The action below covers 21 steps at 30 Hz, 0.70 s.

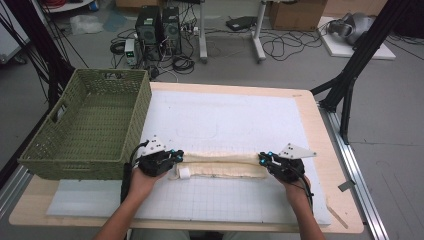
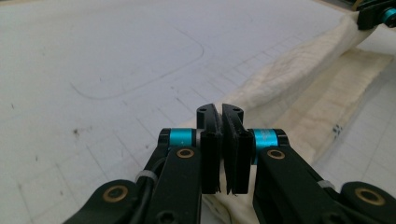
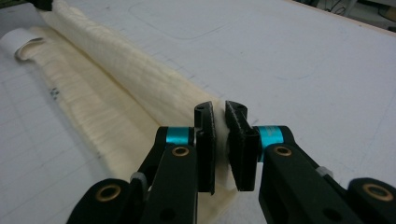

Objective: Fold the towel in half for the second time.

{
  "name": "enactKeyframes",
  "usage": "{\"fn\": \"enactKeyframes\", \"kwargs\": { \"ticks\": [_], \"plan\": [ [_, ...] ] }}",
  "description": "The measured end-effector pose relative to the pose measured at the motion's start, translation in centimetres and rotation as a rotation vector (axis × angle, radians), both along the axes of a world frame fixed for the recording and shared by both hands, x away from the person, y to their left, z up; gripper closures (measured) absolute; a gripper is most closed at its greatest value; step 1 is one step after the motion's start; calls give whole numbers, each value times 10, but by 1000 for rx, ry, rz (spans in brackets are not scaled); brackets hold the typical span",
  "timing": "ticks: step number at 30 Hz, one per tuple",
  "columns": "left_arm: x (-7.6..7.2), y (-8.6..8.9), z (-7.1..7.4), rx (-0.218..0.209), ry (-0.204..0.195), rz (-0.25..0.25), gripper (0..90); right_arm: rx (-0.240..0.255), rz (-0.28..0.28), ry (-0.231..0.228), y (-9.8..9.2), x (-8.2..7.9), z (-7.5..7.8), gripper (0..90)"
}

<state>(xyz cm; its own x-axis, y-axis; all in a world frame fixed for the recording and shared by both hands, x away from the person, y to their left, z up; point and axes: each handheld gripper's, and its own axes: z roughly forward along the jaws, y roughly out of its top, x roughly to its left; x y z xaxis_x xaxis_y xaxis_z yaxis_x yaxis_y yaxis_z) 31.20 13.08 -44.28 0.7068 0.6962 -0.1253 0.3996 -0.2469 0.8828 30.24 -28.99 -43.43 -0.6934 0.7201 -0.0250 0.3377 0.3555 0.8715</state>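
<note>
Both forearms are reaching in from six o'clock. The left claw is sitting at about seven o'clock, pointing toward three, jaws pinched together. The right claw is sitting at about five o'clock, pointing toward nine, jaws likewise pinched.

Green wicker basket off my table's left edge, empty. White gridded mat right of basket. Computer towers on floor beyond it.

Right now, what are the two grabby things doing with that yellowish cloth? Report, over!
Left hand-held gripper shut on the cream cloth, left end. Right hand-held gripper shut on its right end. Cloth folded long on the white mat. Green basket at left, apart.
</note>
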Motion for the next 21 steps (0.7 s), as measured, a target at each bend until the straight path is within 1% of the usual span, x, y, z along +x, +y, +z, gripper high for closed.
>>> {"fn": "enactKeyframes", "kwargs": {
  "ticks": [1, 4, 5, 6, 7, 8, 9, 10, 11, 12, 13, 14, 15, 16, 17, 18, 19, 20, 21],
  "plan": [
    [-2, 0, -1, -6, 3, 1, 856, -7, 6, -1, 0, -3, 0, 826],
    [-12, 1, -5, -3, 5, -14, 857, -8, 15, 4, -2, -11, 0, 826],
    [-14, 1, -5, -1, 5, -19, 856, -7, 19, -3, -3, -12, 1, 826],
    [-15, 1, -5, 0, 4, -22, 856, -12, 24, 1, -3, -15, 1, 826],
    [-16, 1, -5, 3, 9, -29, 853, -20, 23, 4, -3, -16, 0, 825],
    [-16, 1, -5, 0, 18, -33, 845, -27, 28, 15, -3, -17, -1, 823],
    [-17, 1, -5, -7, 30, -34, 834, -31, 34, 15, -3, -18, -2, 815],
    [-17, 2, -4, -14, 32, -31, 798, -35, 32, 30, -3, -19, -2, 794],
    [-17, 4, -2, -42, 45, -18, 716, -39, 30, 36, -3, -20, -2, 755],
    [-16, 6, 1, -67, 57, -4, 596, -26, 17, 33, -4, -22, 1, 719],
    [-16, 7, 5, -97, 56, 11, 529, 1, 2, 21, -6, -24, 5, 665],
    [-16, 8, 9, -109, 49, 17, 483, 32, -28, 2, -9, -26, 11, 567],
    [-15, 9, 15, -117, 27, 19, 465, 65, -56, -4, -12, -28, 15, 531],
    [-15, 9, 18, -122, 16, 20, 466, 121, -76, -25, -17, -30, 22, 529],
    [-12, 8, 23, -134, 3, 23, 466, 142, -83, -34, -18, -32, 25, 526],
    [-9, 7, 25, -143, 3, 24, 467, 149, -88, -58, -20, -32, 30, 513],
    [-5, 5, 26, -148, 11, 30, 469, 149, -92, -71, -21, -30, 32, 507],
    [-3, 3, 26, -141, 16, 34, 473, 150, -101, -74, -21, -27, 34, 504],
    [1, -3, 24, -125, 21, 40, 487, 149, -106, -71, -21, -24, 34, 503]
  ]
}}
